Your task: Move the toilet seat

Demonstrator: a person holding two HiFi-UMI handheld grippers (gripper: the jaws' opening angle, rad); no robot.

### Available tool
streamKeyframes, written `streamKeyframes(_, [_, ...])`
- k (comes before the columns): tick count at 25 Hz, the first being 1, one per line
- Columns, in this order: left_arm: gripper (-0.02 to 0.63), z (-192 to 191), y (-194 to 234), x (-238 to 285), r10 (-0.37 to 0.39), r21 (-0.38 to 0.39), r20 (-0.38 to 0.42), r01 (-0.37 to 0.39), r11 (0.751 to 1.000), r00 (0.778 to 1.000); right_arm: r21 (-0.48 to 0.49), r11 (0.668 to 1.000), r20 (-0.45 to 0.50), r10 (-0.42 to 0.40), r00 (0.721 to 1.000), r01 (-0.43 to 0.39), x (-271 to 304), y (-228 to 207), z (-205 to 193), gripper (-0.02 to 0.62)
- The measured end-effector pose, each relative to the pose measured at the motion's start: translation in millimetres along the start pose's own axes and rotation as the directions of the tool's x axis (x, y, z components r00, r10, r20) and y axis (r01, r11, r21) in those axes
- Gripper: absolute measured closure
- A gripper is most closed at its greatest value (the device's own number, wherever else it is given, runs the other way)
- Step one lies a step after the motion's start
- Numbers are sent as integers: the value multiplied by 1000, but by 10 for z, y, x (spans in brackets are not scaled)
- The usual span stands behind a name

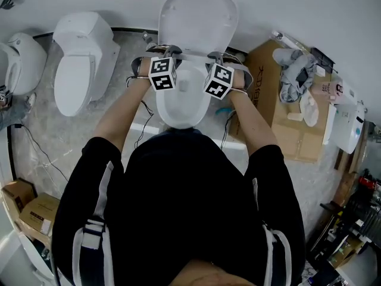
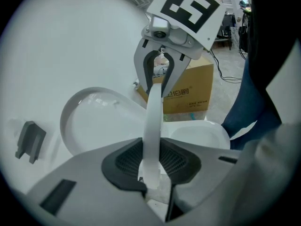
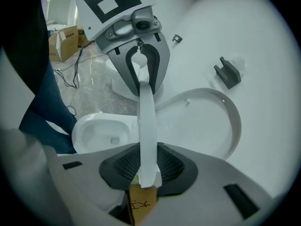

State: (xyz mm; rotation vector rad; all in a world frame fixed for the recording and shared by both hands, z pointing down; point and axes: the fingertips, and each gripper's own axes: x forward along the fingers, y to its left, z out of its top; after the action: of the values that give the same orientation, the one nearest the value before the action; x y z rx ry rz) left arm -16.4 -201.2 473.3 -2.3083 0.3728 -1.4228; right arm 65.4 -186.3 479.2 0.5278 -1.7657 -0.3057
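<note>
The white toilet seat (image 1: 191, 56) is lifted partway off the bowl (image 1: 181, 103), with the lid (image 1: 199, 16) upright against the wall behind it. My left gripper (image 1: 161, 52) is shut on the seat's left side and my right gripper (image 1: 221, 58) on its right side. In the left gripper view the seat (image 2: 153, 121) runs edge-on from my own pads (image 2: 123, 161) to the right gripper (image 2: 157, 86). The right gripper view mirrors this: the seat (image 3: 146, 126) runs up from its pads (image 3: 175, 165) to the left gripper (image 3: 143, 86).
A second toilet (image 1: 80, 61) stands to the left and another (image 1: 21, 61) at the far left. A cardboard box (image 1: 280, 112) with cloths on top sits close on the right. Cables lie on the floor, and small boxes (image 1: 33, 210) sit at lower left.
</note>
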Motion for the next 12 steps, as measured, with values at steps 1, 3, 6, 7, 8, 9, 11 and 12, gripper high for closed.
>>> streamKeyframes(1, [506,-2,32,9,1,-3,-1,-1,1000,1000,1,1000,2,3,1000,-3,6,-32,3,486])
streamKeyframes(3, [508,-1,99,22,0,-8,-3,0,1000,1000,4,1000,7,3,1000,-3,13,-107,12,486])
streamKeyframes(6, [509,13,202,32,-4,-12,-8,4,1000,1000,5,1000,11,-2,1000,2,33,-221,8,488])
streamKeyframes(7, [509,17,238,41,0,-13,-10,0,1000,1000,5,1000,12,-1,1000,1,42,-252,2,488])
streamKeyframes(8, [509,17,279,55,7,-12,-12,-7,1000,1000,7,1000,13,2,1000,-2,49,-282,1,489])
streamKeyframes(9, [511,11,318,69,14,-12,-15,-14,1000,1000,7,1000,15,3,1000,-3,54,-316,4,489])
streamKeyframes(11, [511,5,371,87,11,-24,-19,-11,1000,1000,9,1000,18,4,1000,-4,66,-382,14,489])
streamKeyframes(12, [511,9,392,95,5,-32,-19,-6,999,1000,12,1000,21,10,1000,-10,70,-405,19,490])
